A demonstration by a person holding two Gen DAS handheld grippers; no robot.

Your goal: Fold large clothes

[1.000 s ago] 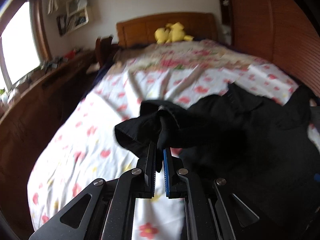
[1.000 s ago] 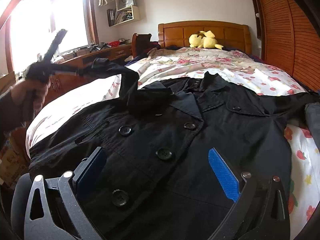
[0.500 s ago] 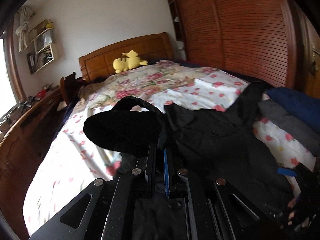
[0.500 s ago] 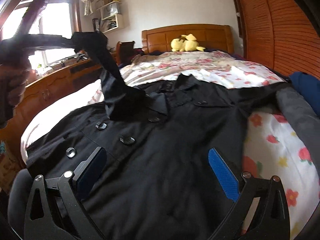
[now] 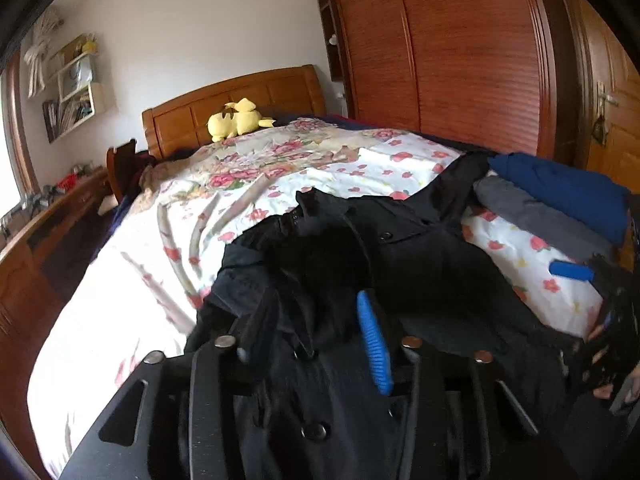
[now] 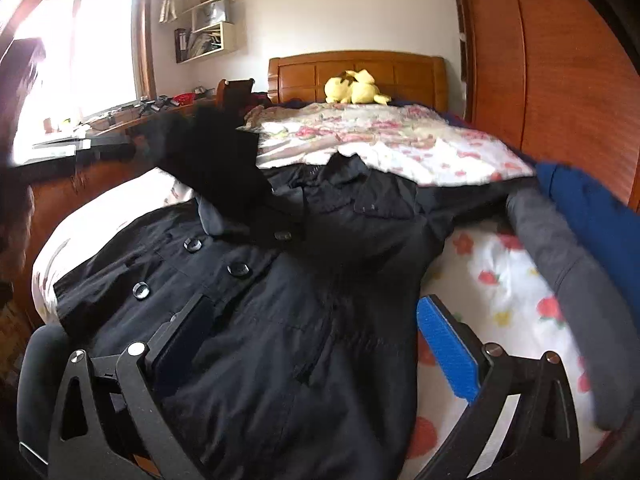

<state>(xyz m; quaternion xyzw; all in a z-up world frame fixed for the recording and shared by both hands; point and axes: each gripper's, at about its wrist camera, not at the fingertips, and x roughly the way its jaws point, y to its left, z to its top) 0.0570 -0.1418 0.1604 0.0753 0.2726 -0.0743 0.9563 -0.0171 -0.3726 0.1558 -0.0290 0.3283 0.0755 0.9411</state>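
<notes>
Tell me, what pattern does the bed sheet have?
The sheet is white with small red flowers, clearest in the left wrist view.

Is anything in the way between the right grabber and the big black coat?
Nothing visible is. The right gripper hangs open just above the black coat, with only air between. The grey and blue clothes lie off to the side.

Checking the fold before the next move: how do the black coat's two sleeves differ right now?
The window-side sleeve is lifted off the bed and bunched; the wardrobe-side sleeve lies flat on it. The window-side sleeve rises from its shoulder; the wardrobe-side sleeve stretches sideways toward the grey garment. Both are black, on one coat.
</notes>
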